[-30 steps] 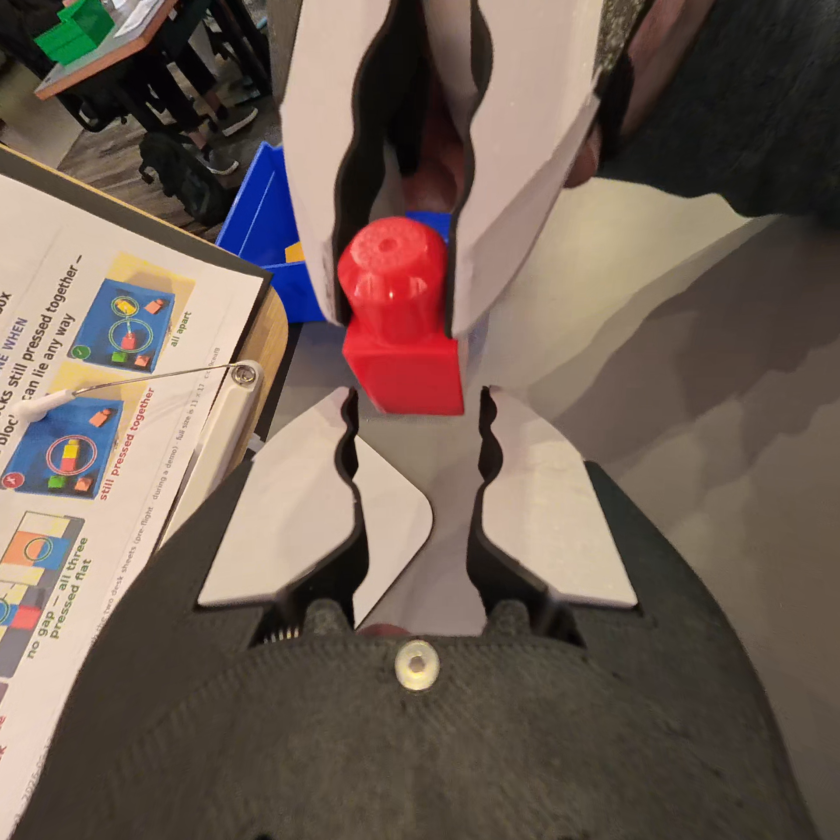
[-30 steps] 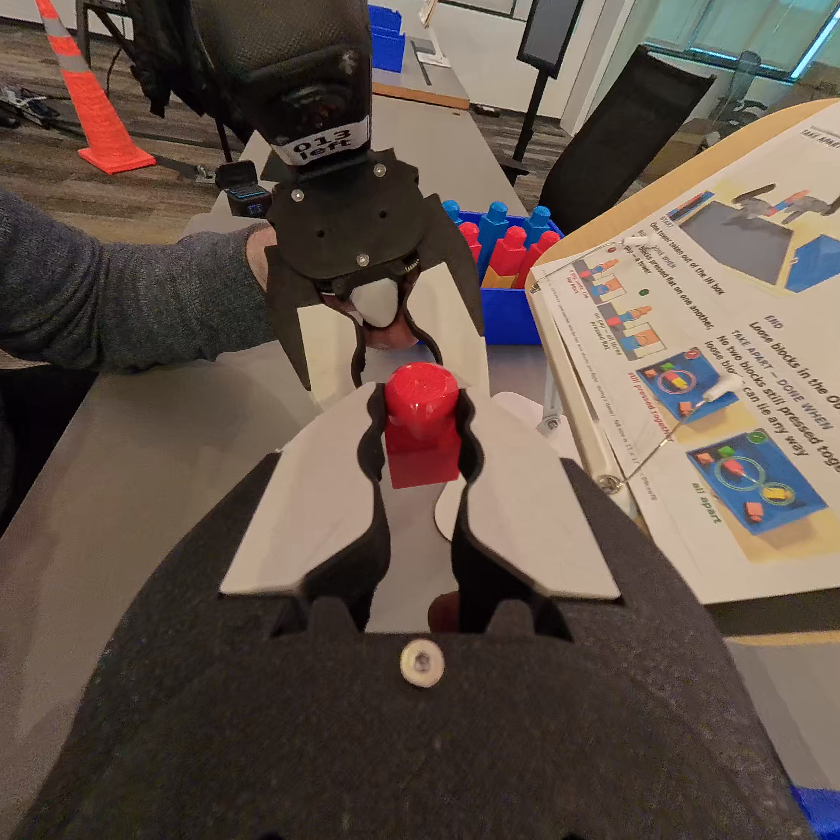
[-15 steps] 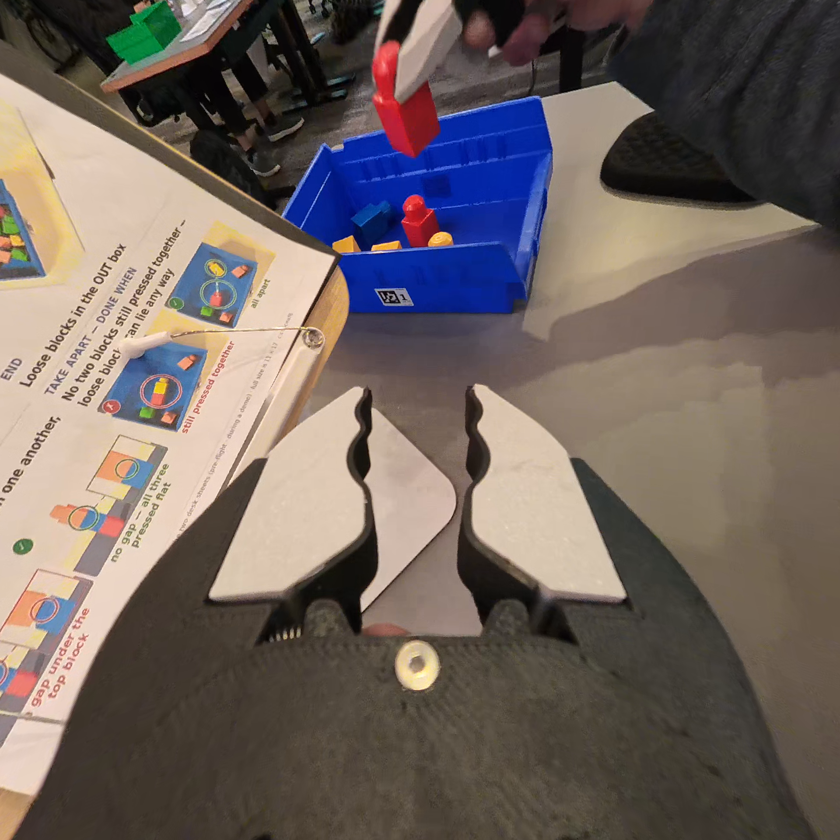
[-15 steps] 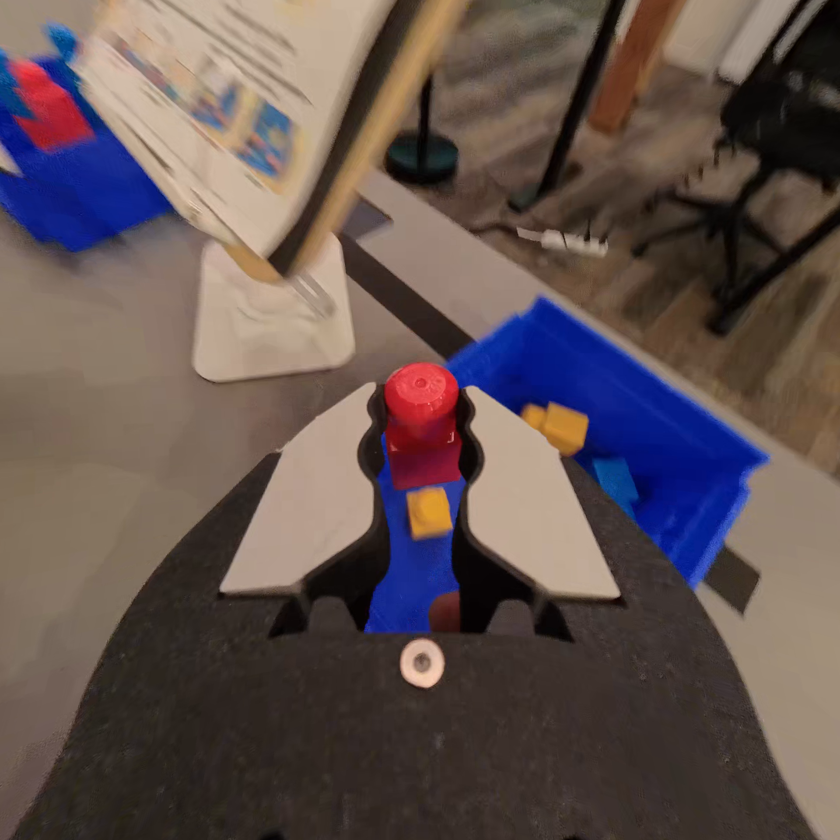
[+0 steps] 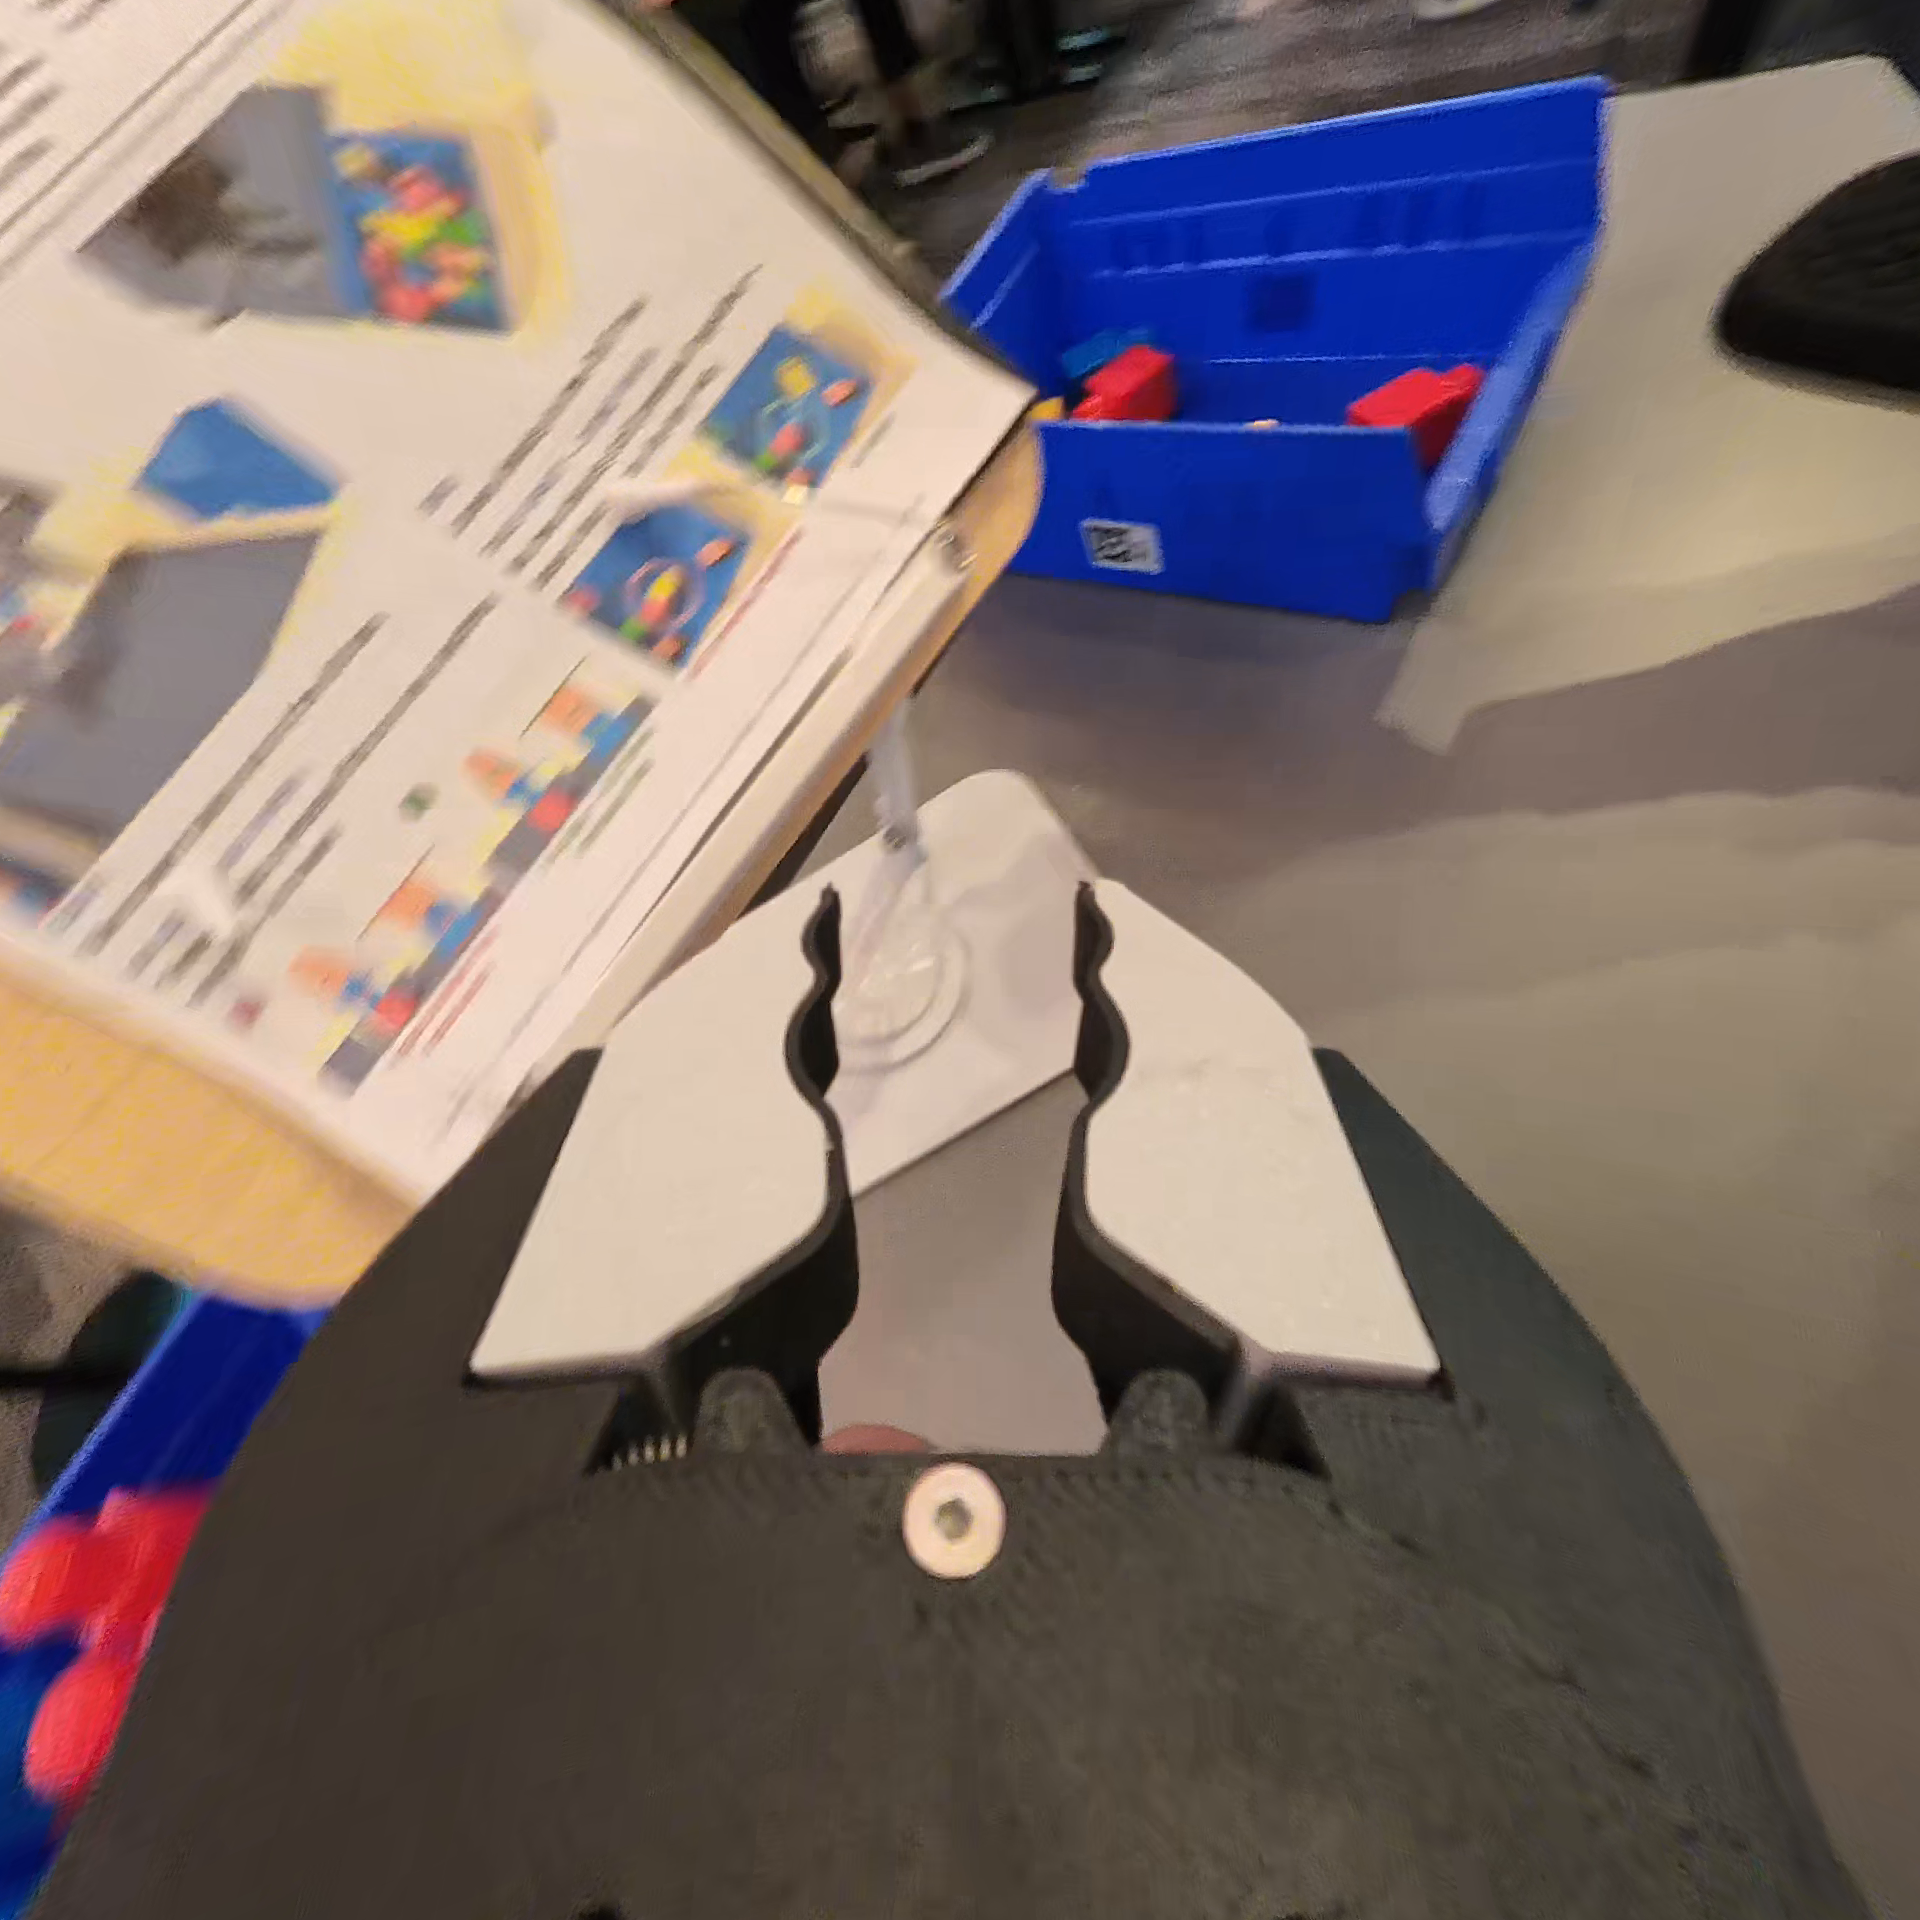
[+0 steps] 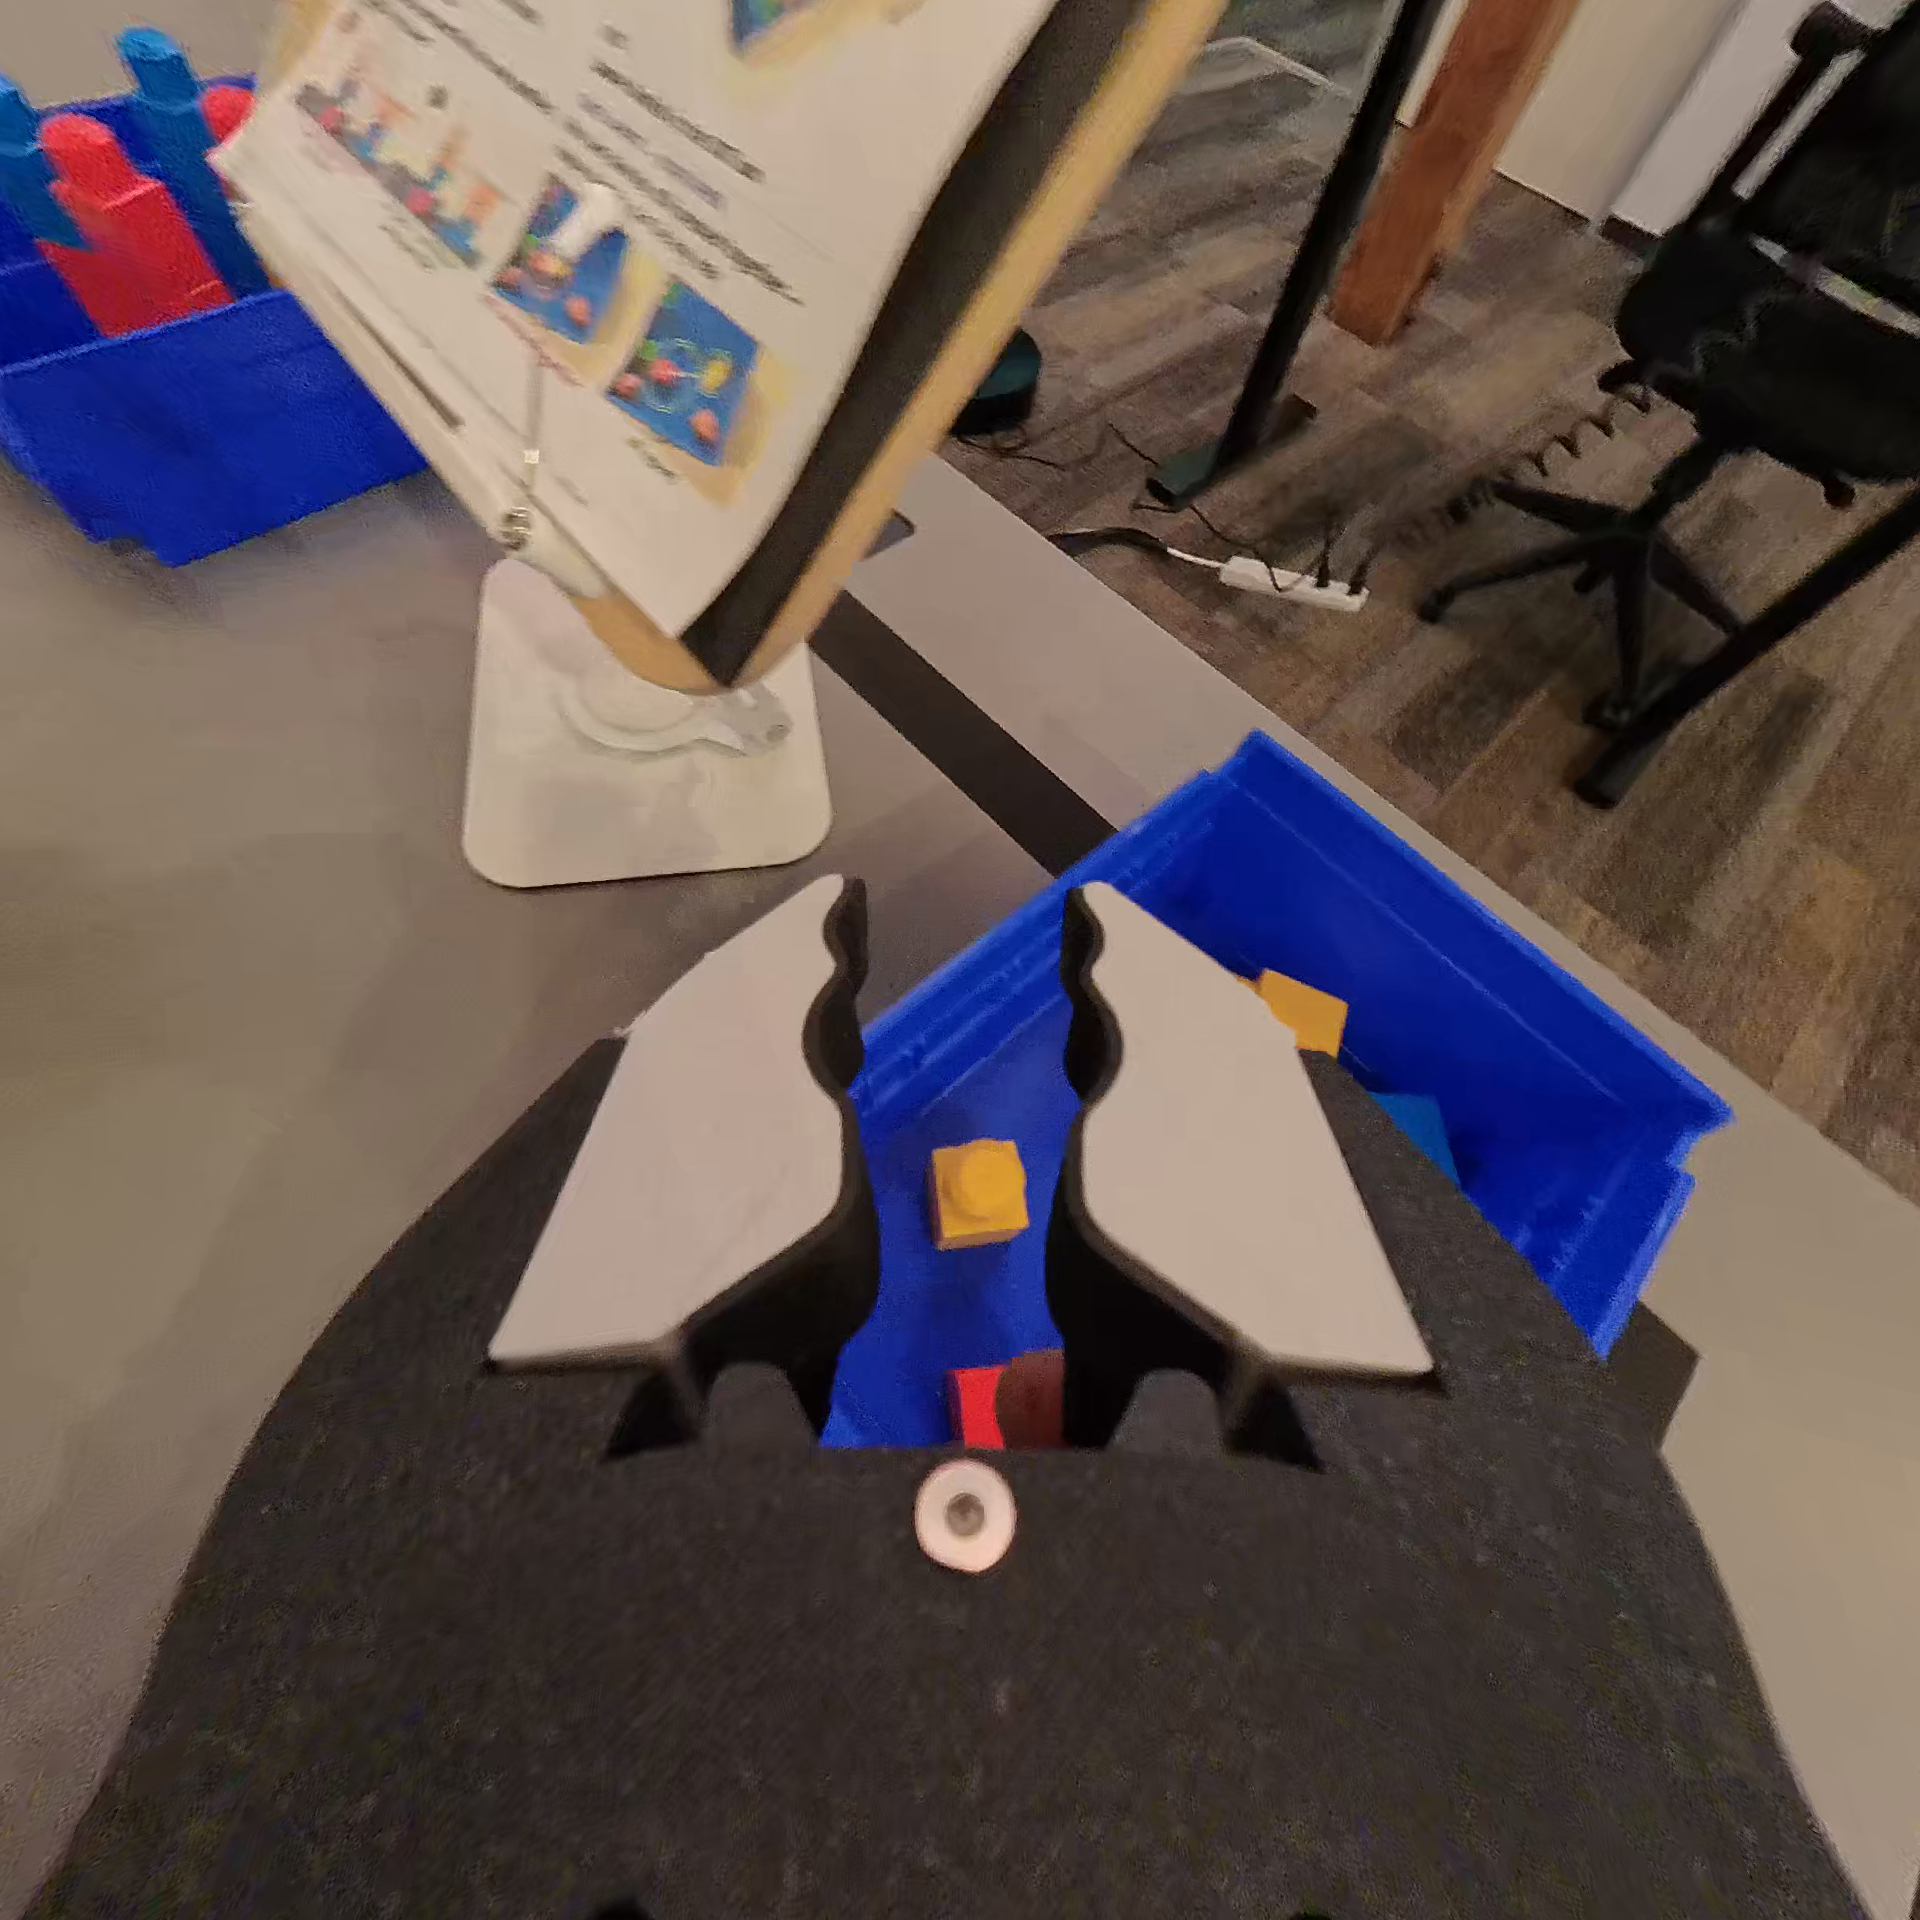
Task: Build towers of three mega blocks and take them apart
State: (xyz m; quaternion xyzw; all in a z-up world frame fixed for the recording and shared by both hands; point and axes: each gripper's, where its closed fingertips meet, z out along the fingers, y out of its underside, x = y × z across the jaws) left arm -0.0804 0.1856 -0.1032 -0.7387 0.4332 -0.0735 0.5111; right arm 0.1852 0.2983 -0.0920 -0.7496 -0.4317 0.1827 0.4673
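Inside blue bin point(image 6: 1455, 997), orange block point(image 6: 979, 1193) stud-up.

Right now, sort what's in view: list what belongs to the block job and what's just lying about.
Job:
- blue bin with loose blocks: yellow block, red block
- second blue bin with standing red and blue blocks
- left gripper and right gripper, both open and empty

Lying about:
- instruction sheet on its white stand
- black office chair
- power strip on the floor
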